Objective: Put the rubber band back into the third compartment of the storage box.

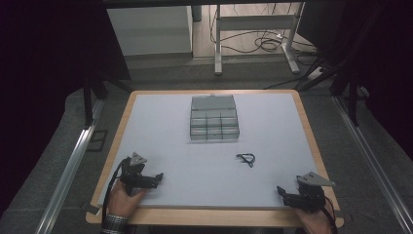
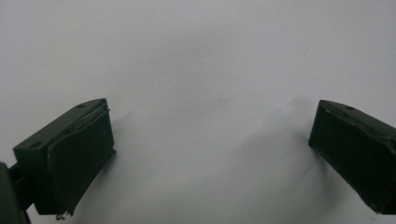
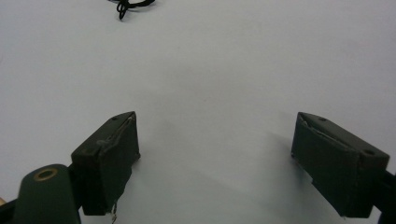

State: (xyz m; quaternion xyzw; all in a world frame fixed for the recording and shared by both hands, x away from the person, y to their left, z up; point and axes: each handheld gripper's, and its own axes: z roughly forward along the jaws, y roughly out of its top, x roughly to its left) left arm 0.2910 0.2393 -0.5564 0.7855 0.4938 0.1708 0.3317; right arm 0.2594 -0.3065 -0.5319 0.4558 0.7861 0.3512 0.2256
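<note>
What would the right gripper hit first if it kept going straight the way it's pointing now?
Probably nothing soon: the right gripper stands open over bare white mat. The small black looped cord lies far ahead and left of its line, so it would likely pass beside it, though depth is hard to judge.

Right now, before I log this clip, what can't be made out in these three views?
- Compartment box, high view: contents too small and dim to tell.
- Black looped item, high view: too small to identify; in the right gripper view the top edge cuts it off.
- Right gripper: its hand is cut by the bottom edge.
- Left gripper: its jaws stand apart over bare table.
</note>
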